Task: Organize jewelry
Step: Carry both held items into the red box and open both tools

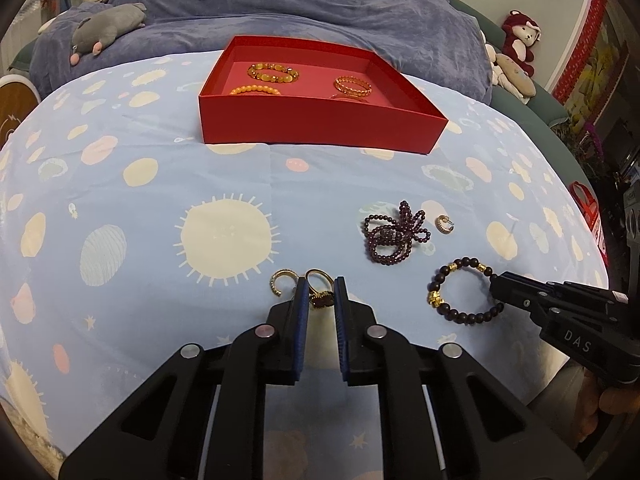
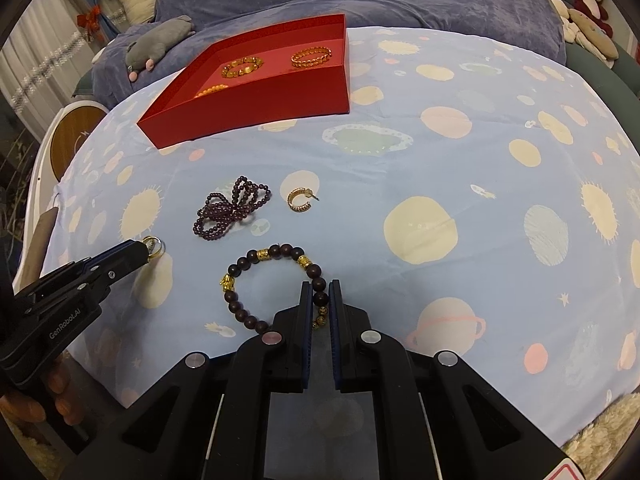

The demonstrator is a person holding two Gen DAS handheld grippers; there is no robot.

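A red box point(image 1: 320, 126) point(image 2: 256, 104) at the far side of the cloth holds several gold and orange bracelets. My left gripper point(image 1: 322, 292) is closed around a gold ring with a dark red stone point(image 1: 321, 299); a gold hoop earring point(image 1: 280, 280) lies just left of it. My right gripper point(image 2: 320, 292) is closed on the dark bead bracelet with gold charms point(image 2: 248, 272) point(image 1: 440, 284) at its right edge. A dark purple bead strand point(image 1: 390, 236) point(image 2: 232, 208) and a second gold hoop earring point(image 1: 443, 224) point(image 2: 300, 199) lie loose between the grippers and the box.
The work surface is a blue cloth with planet prints point(image 2: 440, 184). A purple blanket point(image 1: 320, 0) lies behind the box with a grey plush toy point(image 1: 104, 28). Plush toys point(image 1: 518, 40) sit at the far right.
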